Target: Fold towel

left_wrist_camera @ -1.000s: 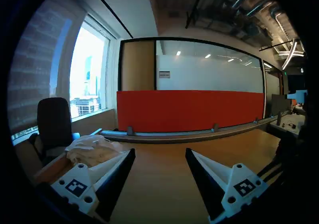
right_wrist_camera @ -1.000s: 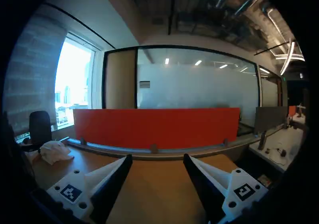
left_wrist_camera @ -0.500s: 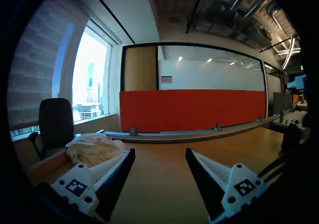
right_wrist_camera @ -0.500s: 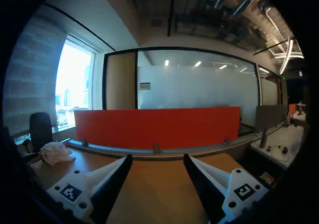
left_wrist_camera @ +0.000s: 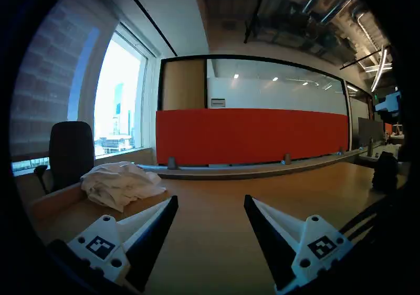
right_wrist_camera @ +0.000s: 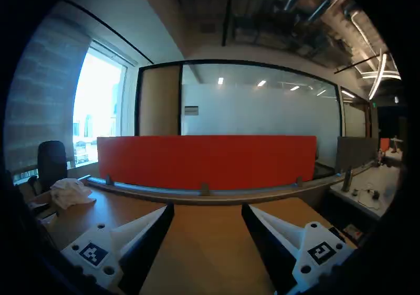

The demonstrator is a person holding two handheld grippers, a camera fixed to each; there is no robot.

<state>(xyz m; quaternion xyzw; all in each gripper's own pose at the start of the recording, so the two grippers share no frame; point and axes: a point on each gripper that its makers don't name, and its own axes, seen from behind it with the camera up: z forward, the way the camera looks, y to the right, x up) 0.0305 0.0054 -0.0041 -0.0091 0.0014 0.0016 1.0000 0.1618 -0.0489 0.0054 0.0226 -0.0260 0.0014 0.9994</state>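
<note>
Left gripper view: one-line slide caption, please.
Open left gripper above a light-brown wooden desk, crumpled white cloth towel lying unfolded ahead to its left, red divider panel behind.

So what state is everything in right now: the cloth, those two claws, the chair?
Towel: crumpled in a heap on the desk, not folded.
Left gripper: open, holding nothing.
Right gripper: open, holding nothing.
Chair: empty.

Wood desk (left_wrist_camera: 220, 200) w/ red divider (left_wrist_camera: 252, 136), black chair (left_wrist_camera: 71, 150), window (left_wrist_camera: 118, 111).
</note>
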